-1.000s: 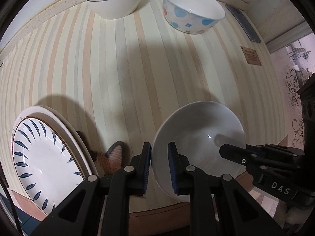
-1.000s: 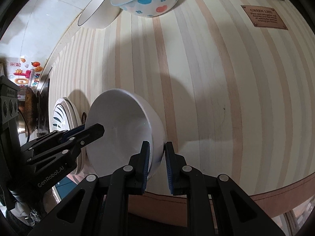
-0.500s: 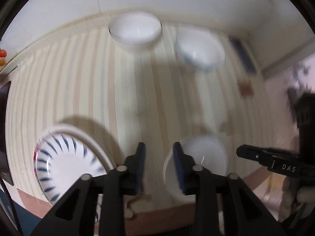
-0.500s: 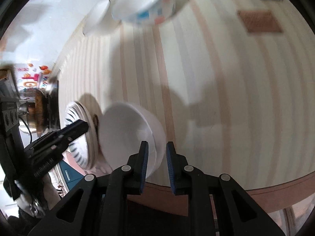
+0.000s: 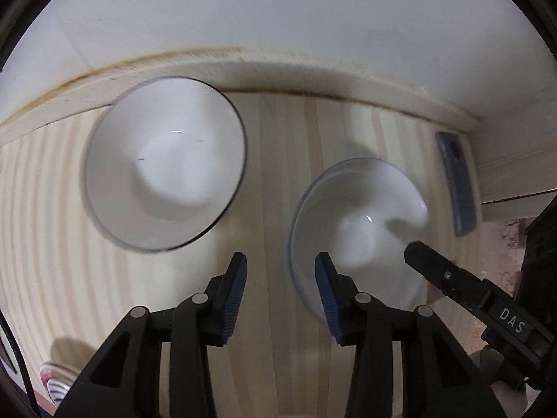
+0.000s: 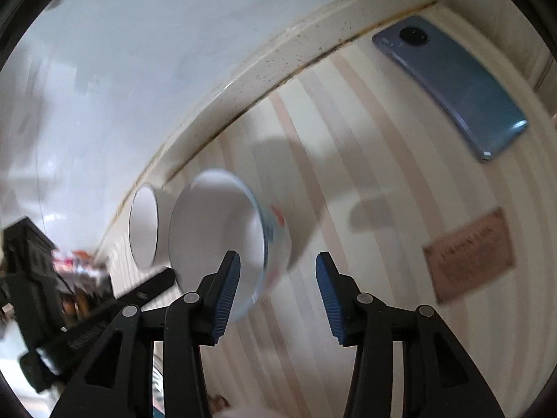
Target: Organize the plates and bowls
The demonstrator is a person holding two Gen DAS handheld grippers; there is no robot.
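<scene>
Two grippers: both stand open and hold nothing.
Left gripper (image 5: 281, 294): jaws part open with only bare table between the pads; they have just been moving, the last of it a little inward.
Right gripper (image 6: 275, 292): jaws moderately wide and just been opening. The stacked bowls' wall shows in the gap, but neither pad presses on it. The left pad is just in front of the rim.
Stacked bowls (image 5: 358, 230): a plain white bowl appears to sit inside the spotted bowl, with a second bluish rim showing outside the white one. The pair rests on the striped table (image 5: 285, 160) near the back edge. In the right wrist view red and blue spots show on the outer wall, though blurred.
Dark-rimmed bowl (image 5: 163, 163): white, glossy and empty, upright on its own. It is just beside the stack and apart from it, close to the wall.
Plates: only a sliver of a striped plate (image 5: 55, 388) shows at the lower left edge; how they lie I cannot tell.
Done, by my reading: one bowl nested and let go.
Left: the dark-rimmed bowl likely joins the stack; the plates cannot be judged.
Bystanders: a phone (image 6: 452, 83) and a brown card (image 6: 470, 261) lie to the right, well clear of the bowls.
</scene>
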